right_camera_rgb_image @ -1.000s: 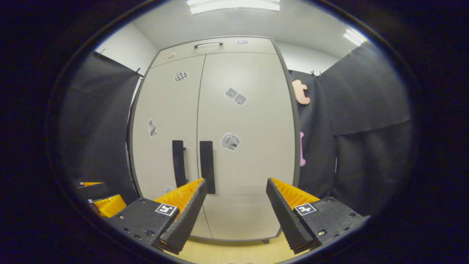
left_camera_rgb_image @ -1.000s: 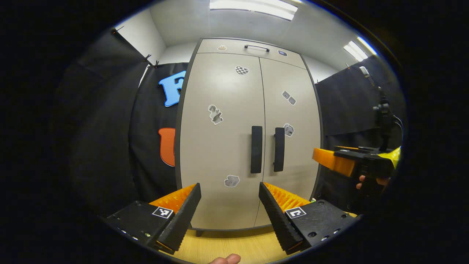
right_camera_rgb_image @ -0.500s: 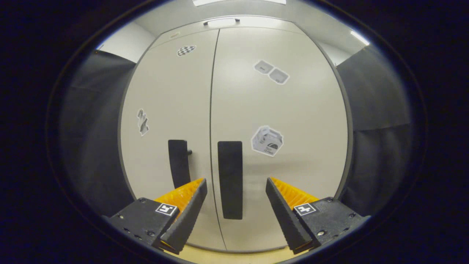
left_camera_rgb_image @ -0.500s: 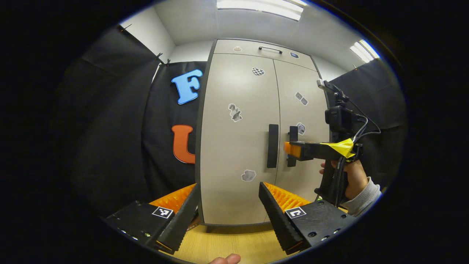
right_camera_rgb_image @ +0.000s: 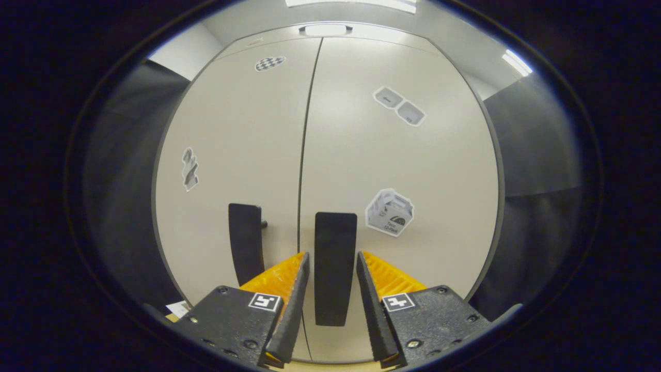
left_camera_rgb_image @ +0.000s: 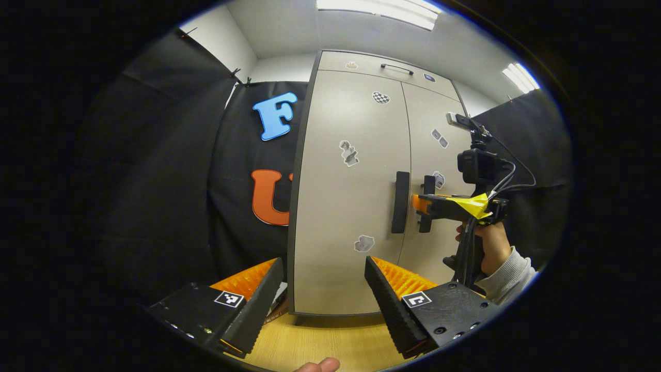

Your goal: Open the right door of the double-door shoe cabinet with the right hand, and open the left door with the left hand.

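The beige double-door shoe cabinet (left_camera_rgb_image: 341, 248) stands with both doors closed. In the right gripper view the right door's black handle (right_camera_rgb_image: 335, 232) stands upright between my right gripper (right_camera_rgb_image: 332, 254) fingers, which have closed in against its two sides. The left door's black handle (right_camera_rgb_image: 244, 243) is just to its left. In the left gripper view my left gripper (left_camera_rgb_image: 323, 261) is open, well back from the cabinet, low in front of the left door (left_camera_rgb_image: 351, 124). There the right gripper (left_camera_rgb_image: 419, 203), held by a hand (left_camera_rgb_image: 490, 245), is at the right handle (left_camera_rgb_image: 427, 185), beside the left handle (left_camera_rgb_image: 400, 202).
Black cloth walls (left_camera_rgb_image: 155, 170) flank the cabinet on both sides. A top drawer with a small handle (left_camera_rgb_image: 396, 67) sits above the doors. Light wooden floor (left_camera_rgb_image: 320, 341) lies below. Stickers dot both doors. A fingertip (left_camera_rgb_image: 317, 366) shows at the bottom edge.
My right gripper moved up to the right door's handle and its fingers closed in around it. The left gripper view drifted left, with that gripper still open.
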A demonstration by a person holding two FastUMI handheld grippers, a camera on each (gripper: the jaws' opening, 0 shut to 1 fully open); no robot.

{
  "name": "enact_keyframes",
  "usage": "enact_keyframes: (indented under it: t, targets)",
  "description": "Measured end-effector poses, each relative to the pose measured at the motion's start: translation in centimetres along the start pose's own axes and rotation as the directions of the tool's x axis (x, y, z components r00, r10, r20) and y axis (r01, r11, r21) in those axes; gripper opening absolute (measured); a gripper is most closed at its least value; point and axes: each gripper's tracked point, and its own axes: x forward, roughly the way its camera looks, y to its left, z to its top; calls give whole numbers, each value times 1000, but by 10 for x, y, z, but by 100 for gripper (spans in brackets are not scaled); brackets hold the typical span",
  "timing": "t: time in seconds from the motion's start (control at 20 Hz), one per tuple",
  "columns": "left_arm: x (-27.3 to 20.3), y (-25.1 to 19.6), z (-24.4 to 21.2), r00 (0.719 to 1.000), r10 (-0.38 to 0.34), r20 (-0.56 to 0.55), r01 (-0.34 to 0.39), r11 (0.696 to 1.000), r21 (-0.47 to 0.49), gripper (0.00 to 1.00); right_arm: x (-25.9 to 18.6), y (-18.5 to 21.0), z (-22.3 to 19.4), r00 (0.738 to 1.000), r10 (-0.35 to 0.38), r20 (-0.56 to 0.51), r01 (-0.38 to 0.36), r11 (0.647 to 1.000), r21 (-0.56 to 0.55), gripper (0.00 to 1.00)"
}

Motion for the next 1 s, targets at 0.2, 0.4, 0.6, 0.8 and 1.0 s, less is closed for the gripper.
enact_keyframes:
  t: [0.2,0.4,0.6,0.8,1.0]
  targets:
    - [2,-4,-1,1000,-9,-1,9,1000,-10,95,-1,0,-3,1000,30,-5,-30,999,40,35]
    - [5,-10,-3,1000,-24,-9,24,1000,-19,95,0,0,-2,998,67,7,-67,995,71,10]
    - [4,-14,-3,1000,-30,-7,30,1000,-9,95,-1,0,-3,998,70,0,-70,996,57,9]
    - [1,-17,-2,1000,-27,-5,27,1000,-6,95,-13,0,-1,994,106,-1,-105,992,66,9]
    - [-3,-29,-3,1000,-25,-12,25,1000,-3,95,-43,-6,-3,987,161,-9,-160,985,60,9]
